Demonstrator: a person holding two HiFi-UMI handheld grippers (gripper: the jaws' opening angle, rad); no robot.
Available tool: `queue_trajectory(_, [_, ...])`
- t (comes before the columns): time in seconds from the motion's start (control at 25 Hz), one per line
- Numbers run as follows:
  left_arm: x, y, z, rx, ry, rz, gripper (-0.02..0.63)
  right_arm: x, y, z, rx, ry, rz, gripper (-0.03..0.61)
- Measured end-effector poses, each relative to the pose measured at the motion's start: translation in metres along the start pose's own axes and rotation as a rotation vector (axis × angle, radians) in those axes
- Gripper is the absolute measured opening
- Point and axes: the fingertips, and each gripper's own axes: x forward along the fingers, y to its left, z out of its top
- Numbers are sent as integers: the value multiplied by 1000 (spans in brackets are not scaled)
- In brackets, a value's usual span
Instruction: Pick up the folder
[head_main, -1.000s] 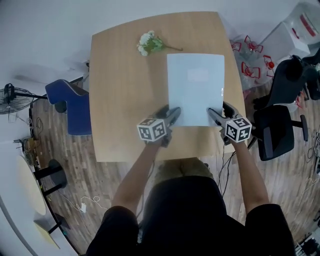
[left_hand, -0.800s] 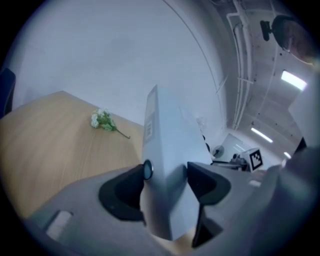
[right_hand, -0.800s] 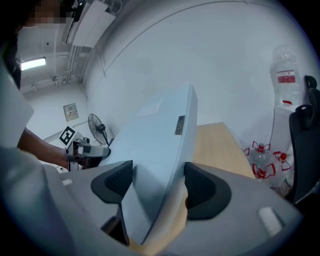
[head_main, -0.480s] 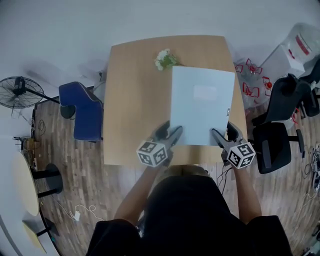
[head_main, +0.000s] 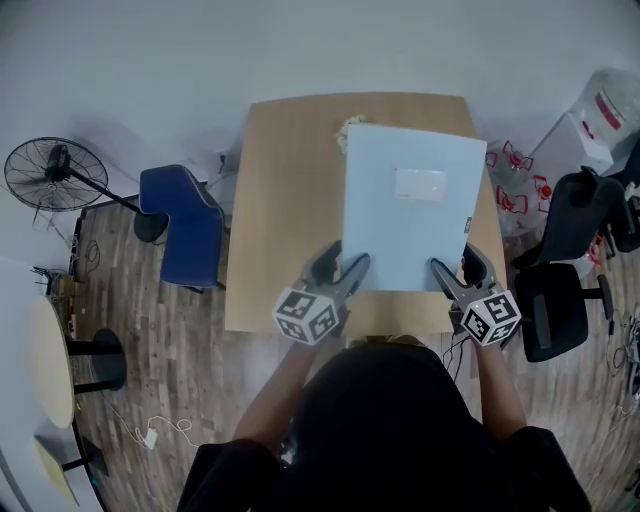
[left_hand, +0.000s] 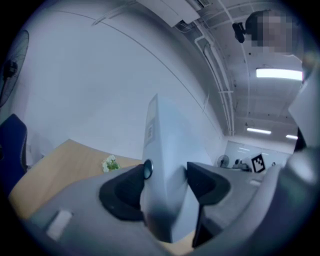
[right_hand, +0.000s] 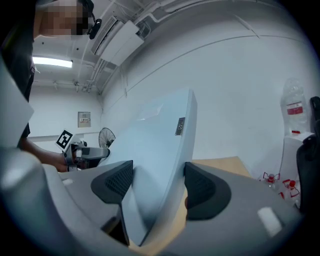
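Folder (head_main: 405, 205): raised off surface (head_main: 285, 200) since earlier, now frame centre; left tongs (head_main: 343, 267) and right tongs (head_main: 456, 268) clamp its near corners, sharing weight, keeping it steady.

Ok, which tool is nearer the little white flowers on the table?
Left. The left tool grips the folder at its near-left corner, on the same side as the flowers; the right tool grips the near-right corner, farther across.
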Motion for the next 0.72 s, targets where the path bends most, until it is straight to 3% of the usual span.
queue_trajectory(0.44, [-24, 16, 25, 41, -45, 1, 273, 20, 31, 31, -123, -40, 8, 307])
queue_trajectory(0.72, [-31, 26, 24, 47, -52, -5, 273, 27, 41, 28, -123, -46, -6, 307])
